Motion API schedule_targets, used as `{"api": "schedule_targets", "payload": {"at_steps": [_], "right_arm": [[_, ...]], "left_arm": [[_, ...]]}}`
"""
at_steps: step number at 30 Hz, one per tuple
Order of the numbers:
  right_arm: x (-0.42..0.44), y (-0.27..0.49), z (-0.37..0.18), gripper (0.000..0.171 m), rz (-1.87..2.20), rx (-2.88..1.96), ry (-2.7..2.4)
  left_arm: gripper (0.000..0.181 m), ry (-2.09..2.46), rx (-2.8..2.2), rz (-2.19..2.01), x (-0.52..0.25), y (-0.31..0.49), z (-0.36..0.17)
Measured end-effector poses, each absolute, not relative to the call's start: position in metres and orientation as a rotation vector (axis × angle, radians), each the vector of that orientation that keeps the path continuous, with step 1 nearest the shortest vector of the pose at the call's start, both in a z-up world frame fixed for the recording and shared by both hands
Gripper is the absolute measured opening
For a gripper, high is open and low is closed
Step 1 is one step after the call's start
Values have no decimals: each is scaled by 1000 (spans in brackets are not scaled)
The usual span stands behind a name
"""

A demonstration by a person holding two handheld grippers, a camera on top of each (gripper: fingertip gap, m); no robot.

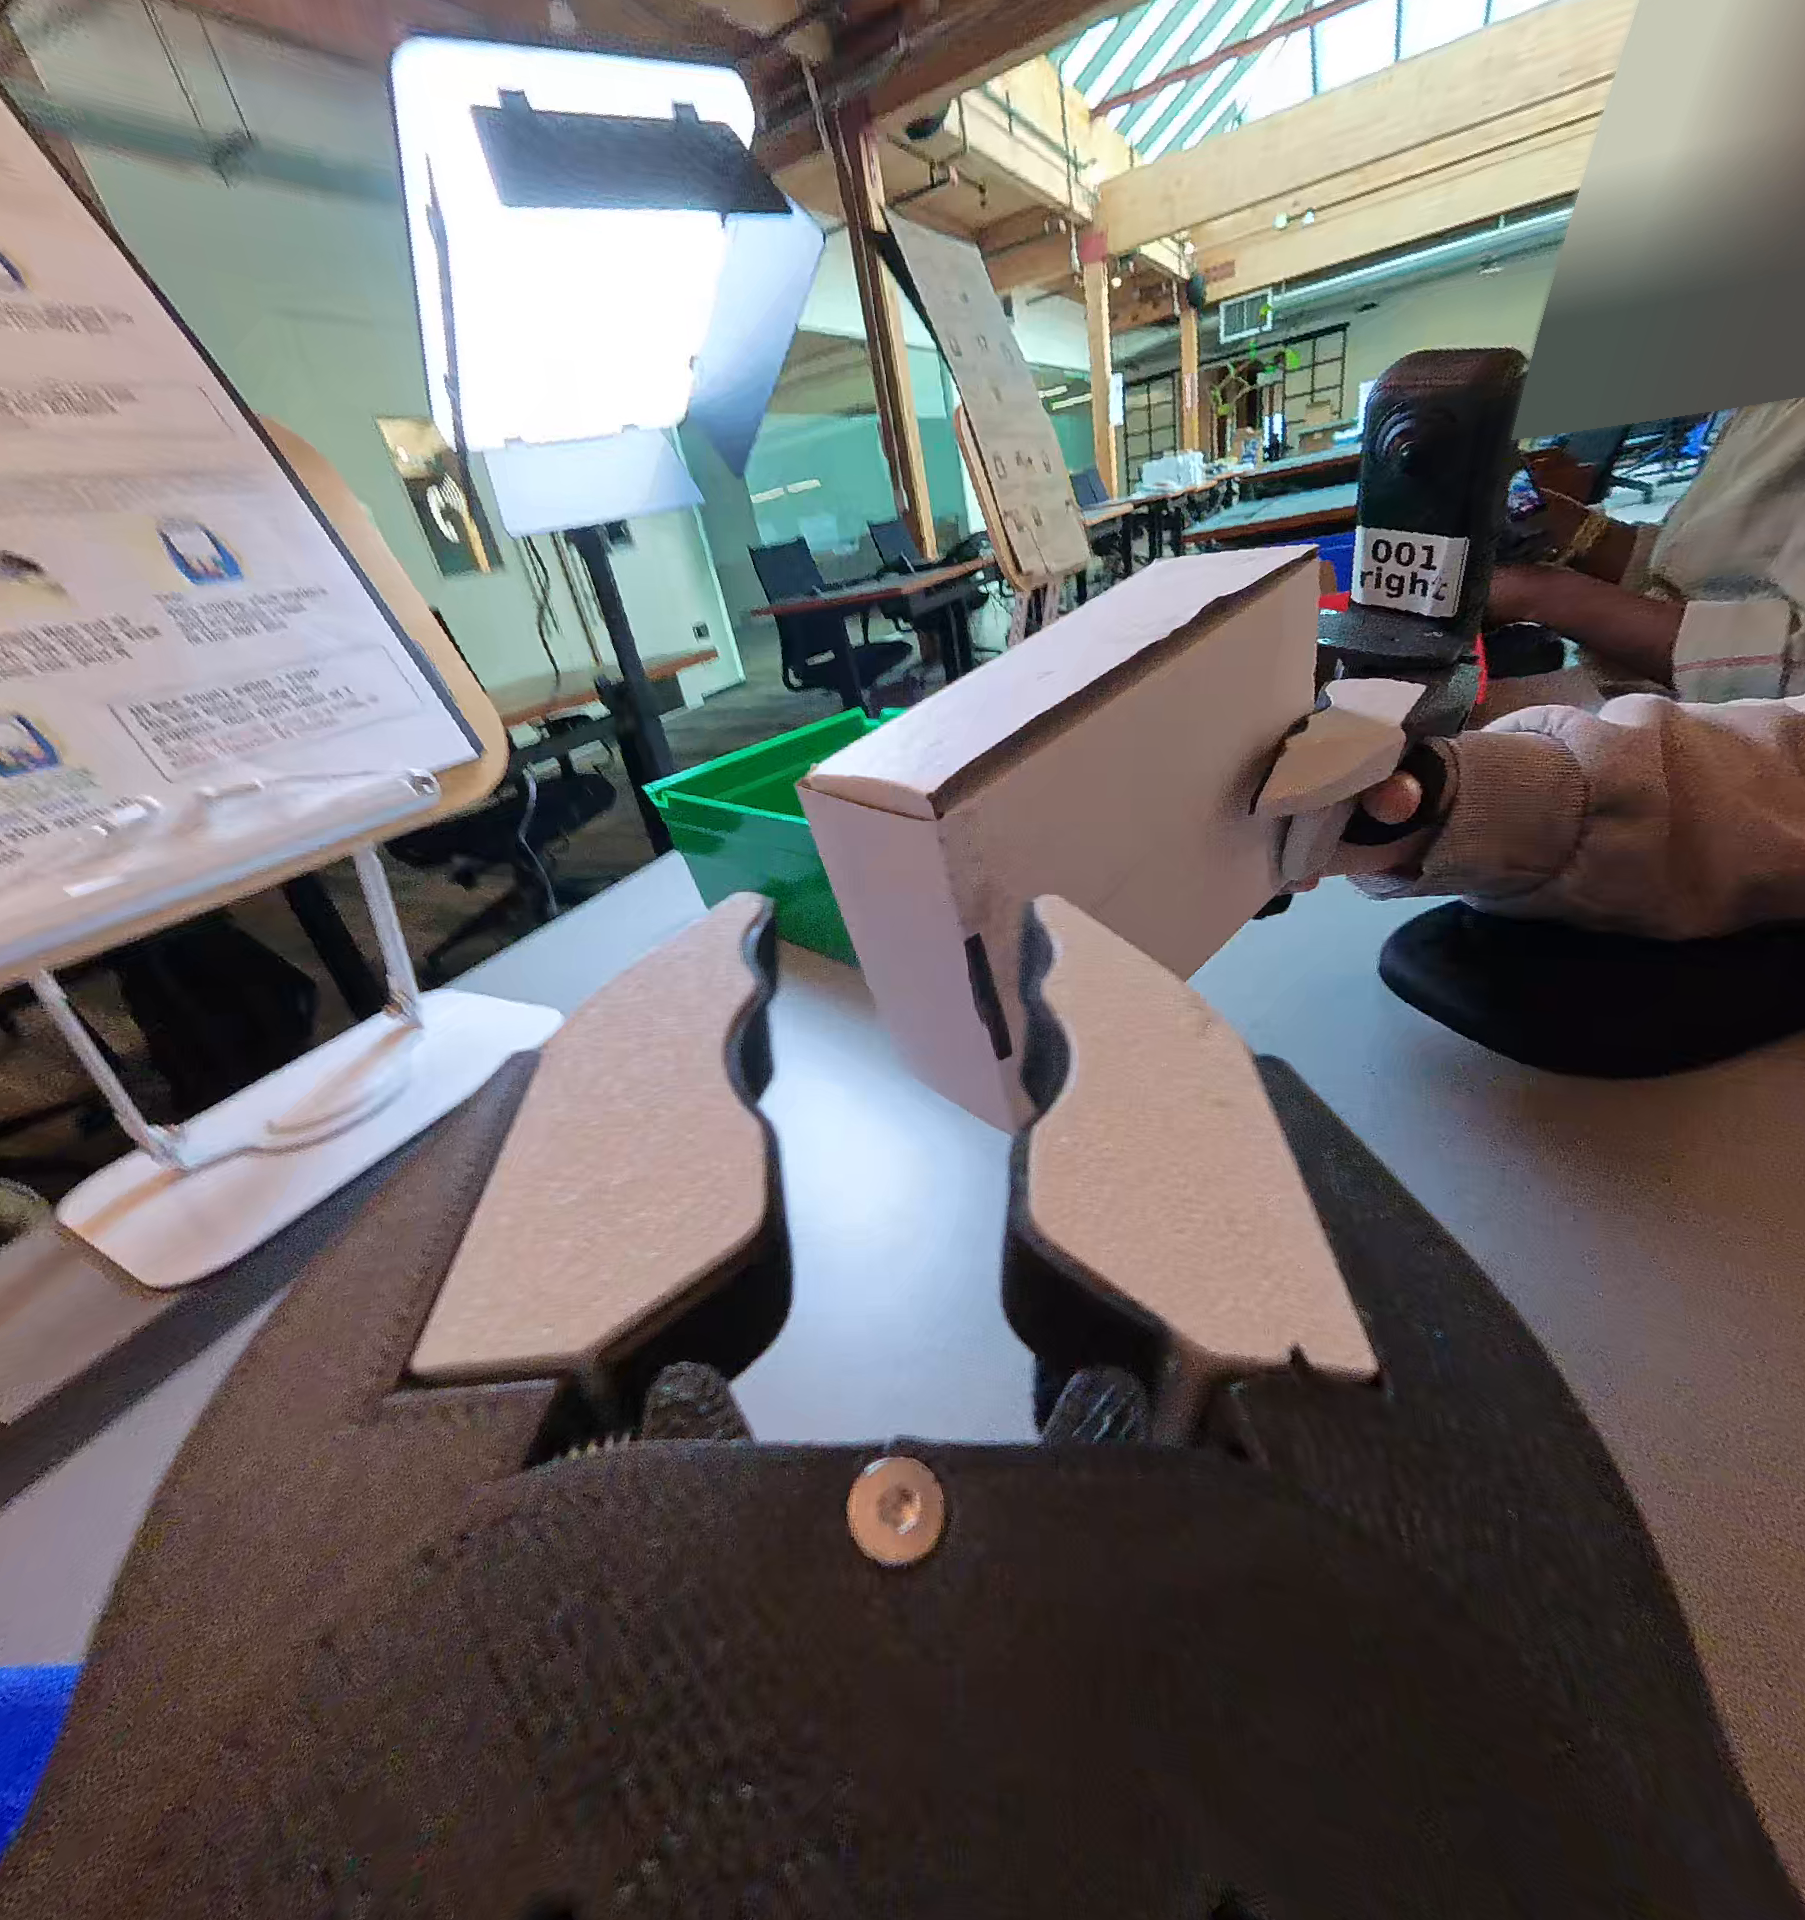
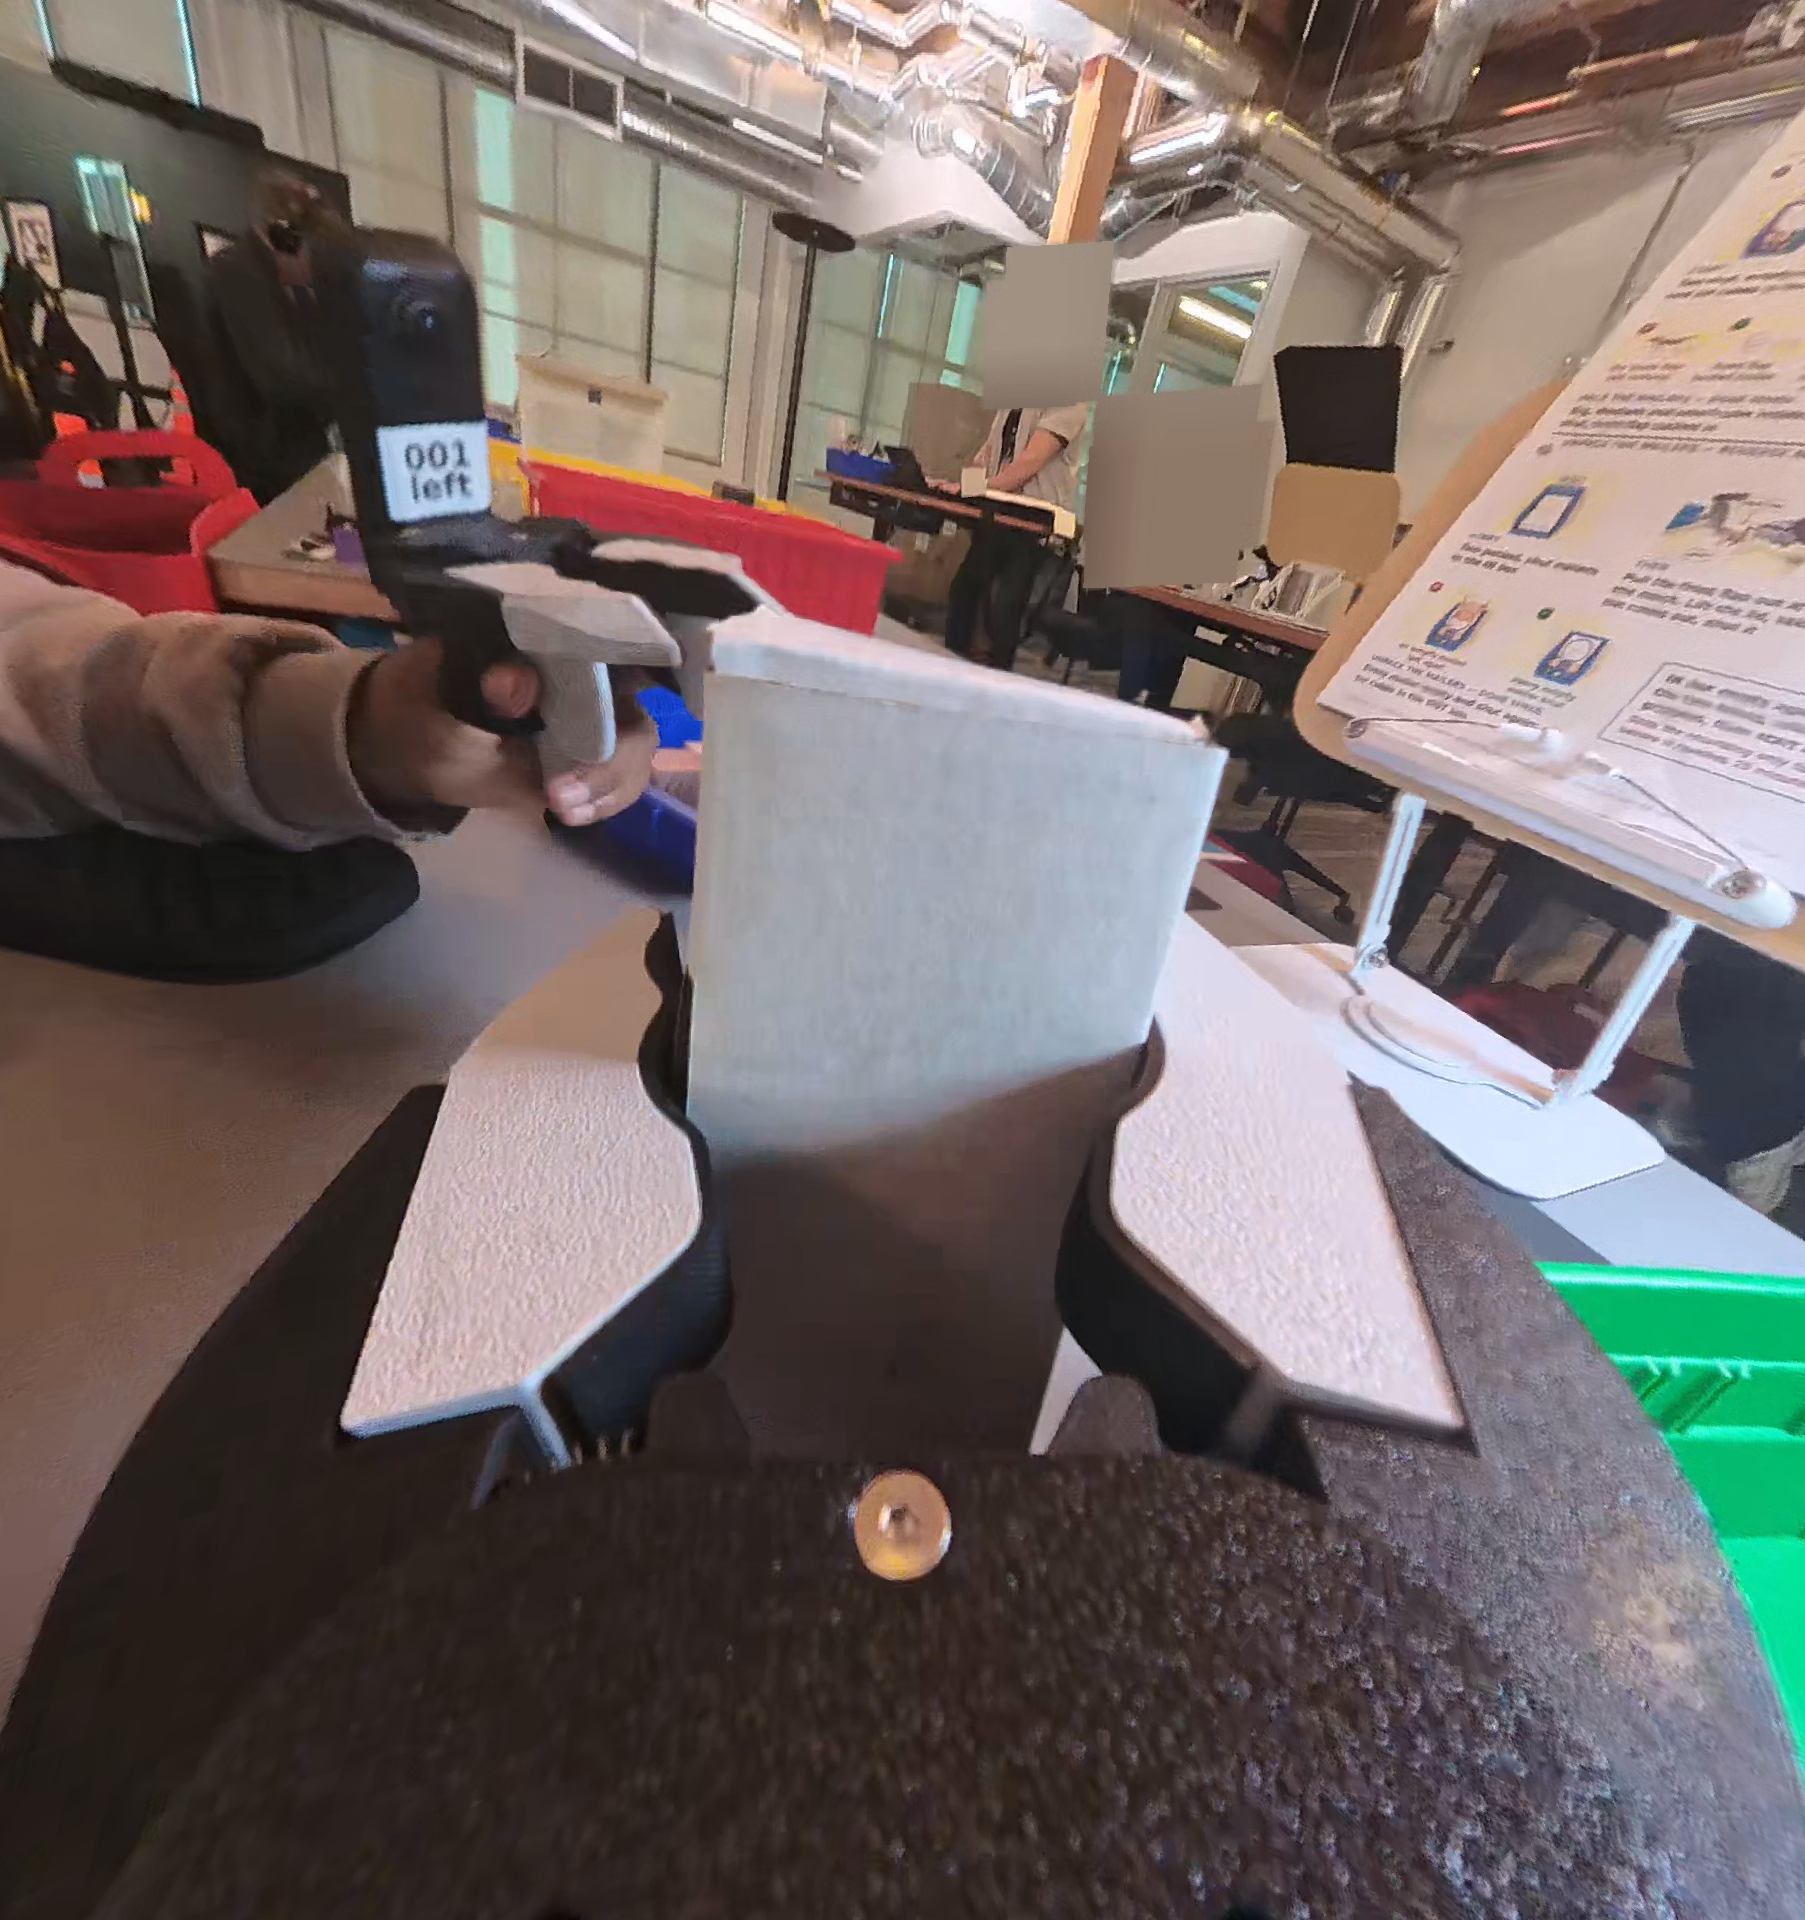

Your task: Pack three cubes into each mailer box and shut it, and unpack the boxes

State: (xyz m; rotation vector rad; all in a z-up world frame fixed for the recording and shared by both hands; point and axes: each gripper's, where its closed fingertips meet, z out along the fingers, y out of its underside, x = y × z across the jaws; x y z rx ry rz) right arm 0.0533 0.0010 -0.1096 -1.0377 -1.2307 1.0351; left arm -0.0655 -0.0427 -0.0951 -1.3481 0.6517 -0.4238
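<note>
A closed white mailer box (image 2: 929, 852) is tilted up off the grey table (image 1: 1500, 1143). My right gripper (image 2: 919, 987) is shut on it, one pad on each side. In the left wrist view the box (image 1: 1085, 748) reaches toward me, with the right gripper's finger (image 1: 1334, 748) on its far end. My left gripper (image 1: 903, 925) is open at the box's near corner. Its right finger (image 1: 1137, 1091) lies against the box edge, and there is a gap between the left finger (image 1: 669, 1091) and the box. No cubes are in view.
A green bin (image 1: 742, 821) stands behind the box and also shows in the right wrist view (image 2: 1708, 1403). An instruction sheet on a white stand (image 1: 150, 623) is at the left. A blue bin (image 2: 649, 821) sits near the left hand. A black arm pad (image 1: 1604, 987) lies on the table.
</note>
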Motion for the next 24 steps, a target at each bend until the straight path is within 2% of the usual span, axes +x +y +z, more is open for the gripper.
{"api": "schedule_targets", "payload": {"at_steps": [2,9,12,15,20,24], "right_arm": [[48,-8,-115,79,1011,-1016,-1273],[45,-41,-109,79,1117,-882,-1334],[45,-58,-101,78,1186,-837,-1340],[37,-70,-114,79,1149,-831,-1428],[27,-50,-142,79,1030,-1007,-1484],[34,-24,-136,80,899,-1048,-1430]], "left_arm": [[67,676,-1409,-515,-54,-44,-103],[99,816,-1488,-549,-31,-49,-123],[99,884,-1469,-658,-17,-60,-126],[81,999,-1483,-649,-1,-70,-138],[80,994,-1509,-502,-12,-62,-140],[80,989,-1508,-303,-29,-53,-138]]}}
